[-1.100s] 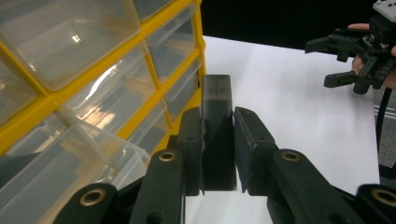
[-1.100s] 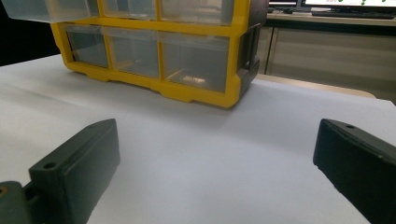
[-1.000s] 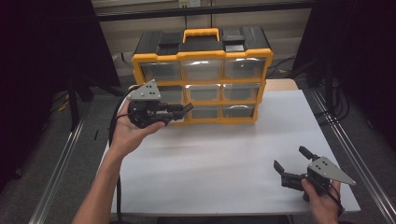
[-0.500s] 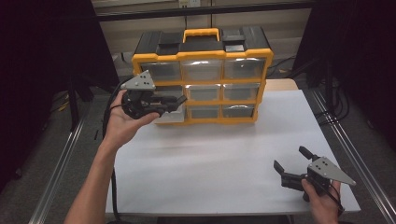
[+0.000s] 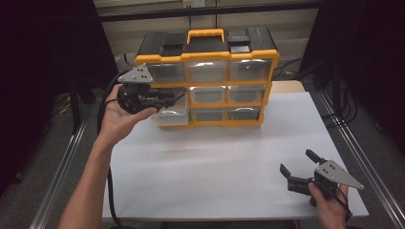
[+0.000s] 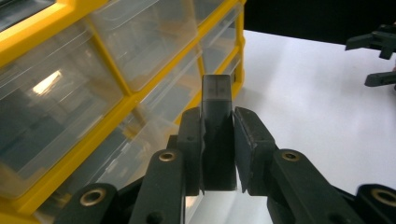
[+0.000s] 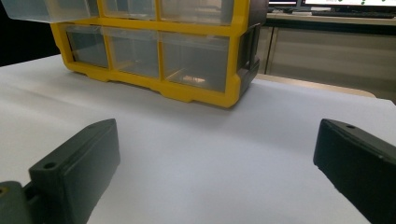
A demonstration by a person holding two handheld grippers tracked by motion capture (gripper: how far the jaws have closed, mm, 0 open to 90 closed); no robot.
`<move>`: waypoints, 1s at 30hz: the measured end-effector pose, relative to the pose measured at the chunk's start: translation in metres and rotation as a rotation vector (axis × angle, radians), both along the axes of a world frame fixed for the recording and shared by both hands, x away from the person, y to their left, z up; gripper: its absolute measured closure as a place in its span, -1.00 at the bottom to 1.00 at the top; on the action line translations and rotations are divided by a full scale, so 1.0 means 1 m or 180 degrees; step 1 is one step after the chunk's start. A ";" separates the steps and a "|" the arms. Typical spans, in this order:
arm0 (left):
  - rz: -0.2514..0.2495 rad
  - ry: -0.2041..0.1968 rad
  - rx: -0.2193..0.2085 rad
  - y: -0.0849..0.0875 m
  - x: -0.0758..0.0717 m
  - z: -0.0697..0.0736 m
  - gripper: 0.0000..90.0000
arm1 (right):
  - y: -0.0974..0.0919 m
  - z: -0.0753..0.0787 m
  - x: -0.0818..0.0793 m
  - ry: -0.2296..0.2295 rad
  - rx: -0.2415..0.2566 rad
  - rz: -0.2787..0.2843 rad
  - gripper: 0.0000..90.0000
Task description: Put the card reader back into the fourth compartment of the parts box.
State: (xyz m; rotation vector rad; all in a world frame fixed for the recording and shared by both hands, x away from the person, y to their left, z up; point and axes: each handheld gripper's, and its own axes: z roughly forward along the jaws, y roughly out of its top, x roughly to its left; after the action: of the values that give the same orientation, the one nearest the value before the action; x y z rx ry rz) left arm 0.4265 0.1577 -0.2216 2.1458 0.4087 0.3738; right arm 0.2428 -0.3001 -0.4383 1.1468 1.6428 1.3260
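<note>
Block [image 6: 216, 135], small and dark, sits clamped in the left claw [image 5: 168, 98] beside an open drawer [image 5: 168, 114], seemingly for dropping in; right claw [image 5: 298, 172] rests apart on the tabletop [image 5: 215, 167]

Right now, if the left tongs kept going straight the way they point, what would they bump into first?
Probably nothing soon. The left tongs, shut on a small dark block, point along the front of the yellow drawer box over bare white table. The other tongs sit far off, slightly aside.
</note>
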 end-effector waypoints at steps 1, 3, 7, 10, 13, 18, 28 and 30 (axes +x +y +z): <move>0.0017 0.0011 0.0021 0.000 0.002 0.000 0.64 | 0.000 0.000 0.000 0.0001 0.0001 0.0000 -0.99; 0.0042 0.0024 0.0032 0.001 0.004 0.000 0.64 | 0.000 0.000 0.000 -0.0001 -0.0001 -0.0002 -0.99; 0.0091 0.0040 0.0027 0.003 0.009 -0.001 0.64 | 0.000 0.000 0.000 0.0000 0.0003 0.0003 -0.99; 0.0110 0.0038 0.0115 0.006 0.014 -0.001 0.64 | 0.000 0.000 0.000 0.0002 0.0003 0.0001 -0.99; 0.0145 0.0029 0.0217 0.008 0.018 0.000 0.64 | 0.000 0.000 0.000 0.0003 0.0004 0.0001 -0.99; 0.0152 0.0028 0.0189 0.011 0.022 0.003 0.64 | 0.000 0.000 -0.001 0.0003 0.0005 0.0003 -0.99; 0.0266 0.0143 0.0285 0.013 0.038 -0.002 0.64 | 0.000 0.000 -0.001 0.0005 0.0009 0.0006 -0.99; 0.0291 0.0160 0.0311 0.015 0.043 -0.004 0.64 | 0.000 0.000 -0.001 0.0004 0.0006 0.0007 -0.99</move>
State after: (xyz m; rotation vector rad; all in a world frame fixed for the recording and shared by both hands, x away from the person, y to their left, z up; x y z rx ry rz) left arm 0.4691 0.1724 -0.2258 2.2402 0.5284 0.3994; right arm 0.2422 -0.3000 -0.4381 1.1474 1.6444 1.3287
